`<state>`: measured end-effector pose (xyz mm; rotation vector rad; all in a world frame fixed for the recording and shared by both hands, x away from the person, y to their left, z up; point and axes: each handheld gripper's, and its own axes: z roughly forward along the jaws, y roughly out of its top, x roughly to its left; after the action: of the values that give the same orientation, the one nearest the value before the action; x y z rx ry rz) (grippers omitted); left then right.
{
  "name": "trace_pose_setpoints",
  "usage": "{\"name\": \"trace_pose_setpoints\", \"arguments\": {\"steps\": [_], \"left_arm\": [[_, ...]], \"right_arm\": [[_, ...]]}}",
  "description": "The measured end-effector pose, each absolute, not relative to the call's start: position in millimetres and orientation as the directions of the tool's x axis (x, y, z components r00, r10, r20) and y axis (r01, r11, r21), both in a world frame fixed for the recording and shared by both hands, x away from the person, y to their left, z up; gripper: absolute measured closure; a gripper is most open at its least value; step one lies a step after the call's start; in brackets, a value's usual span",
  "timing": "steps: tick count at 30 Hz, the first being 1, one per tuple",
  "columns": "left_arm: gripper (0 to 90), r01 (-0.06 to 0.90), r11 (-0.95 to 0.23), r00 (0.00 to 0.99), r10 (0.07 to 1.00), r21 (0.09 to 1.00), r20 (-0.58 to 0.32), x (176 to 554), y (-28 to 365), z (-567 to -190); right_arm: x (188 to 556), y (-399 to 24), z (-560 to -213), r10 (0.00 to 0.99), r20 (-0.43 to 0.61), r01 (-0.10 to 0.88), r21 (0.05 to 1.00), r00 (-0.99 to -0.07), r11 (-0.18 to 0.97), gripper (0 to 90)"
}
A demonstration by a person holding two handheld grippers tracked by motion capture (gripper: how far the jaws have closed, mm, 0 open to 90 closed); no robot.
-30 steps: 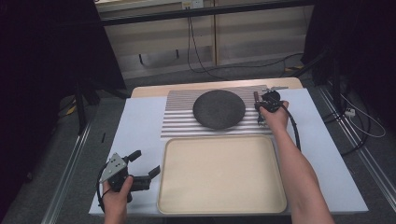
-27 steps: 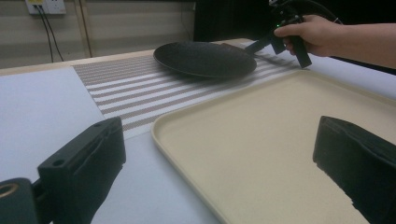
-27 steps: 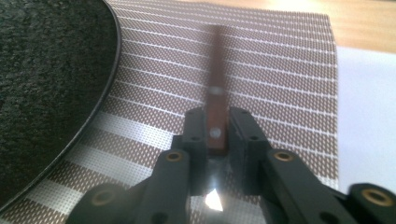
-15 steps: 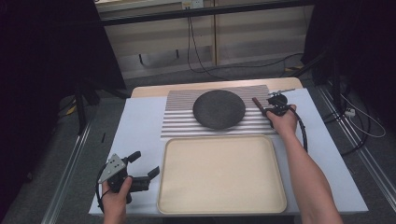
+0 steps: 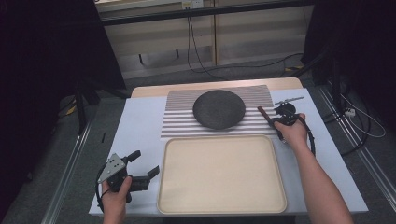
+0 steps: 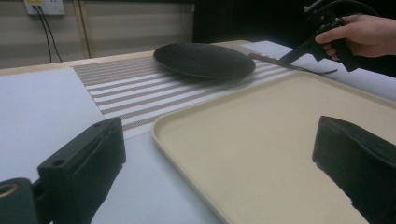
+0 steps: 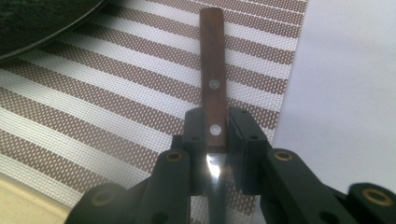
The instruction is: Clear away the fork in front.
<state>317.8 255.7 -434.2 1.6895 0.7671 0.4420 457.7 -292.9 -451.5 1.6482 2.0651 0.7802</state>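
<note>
My right gripper (image 7: 215,140) is clamped on a knife (image 7: 212,88), the pads pressing both sides of its brown wooden handle just where it meets the metal. The handle, with two pale rivets, runs straight out ahead of my jaws, while the blade passes back between them and drops out of sight under the gripper body, so I cannot make out its length or tip. In the high view the knife (image 5: 265,115) is a thin dark sliver in front of my right hand (image 5: 292,133), hard to read there.

Beneath the held knife lies a striped placemat (image 7: 93,107); its edge and the white table cover (image 7: 345,93) are just to the right of my jaws. Ahead and to the left, a dark plate (image 7: 42,23) is cut off at the corner; in the high view the plate (image 5: 219,108) holds nothing.

My left gripper (image 6: 219,154) stands released, jaws wide apart, nothing between them. Right ahead of it is a beige tray (image 6: 261,135), bare inside, its near edge cut off below my jaws. Beyond the tray I see the plate and, farther off, my right hand with its gripper.
</note>
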Motion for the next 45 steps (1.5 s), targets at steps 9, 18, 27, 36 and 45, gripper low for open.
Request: {"name": "trace_pose_setpoints", "arguments": {"steps": [9,18,27,36,45], "left_arm": [[2.7,0.261,-0.133,0.726,0.680,0.956,-0.104,320,252,-436],[2.7,0.261,-0.129,0.726,0.679,0.957,-0.106,323,249,-434],[2.7,0.251,-0.132,0.726,0.681,0.959,-0.096,326,245,-433],[2.7,0.254,-0.116,0.718,0.687,0.960,-0.107,326,247,-432],[2.7,0.249,-0.098,0.721,0.683,0.964,-0.117,324,249,-431]], "right_arm": [[461,-295,-451,0.969,0.063,0.770,0.620,-0.239,0.149,76.9],[471,-284,-446,0.973,0.004,0.815,0.546,-0.233,0.193,78.4],[470,-282,-446,0.974,-0.009,0.813,0.549,-0.225,0.193,78.7],[471,-289,-445,0.975,0.053,0.818,0.555,-0.217,0.152,78.7],[463,-299,-429,0.972,0.088,0.780,0.615,-0.216,0.118,78.8]]}}
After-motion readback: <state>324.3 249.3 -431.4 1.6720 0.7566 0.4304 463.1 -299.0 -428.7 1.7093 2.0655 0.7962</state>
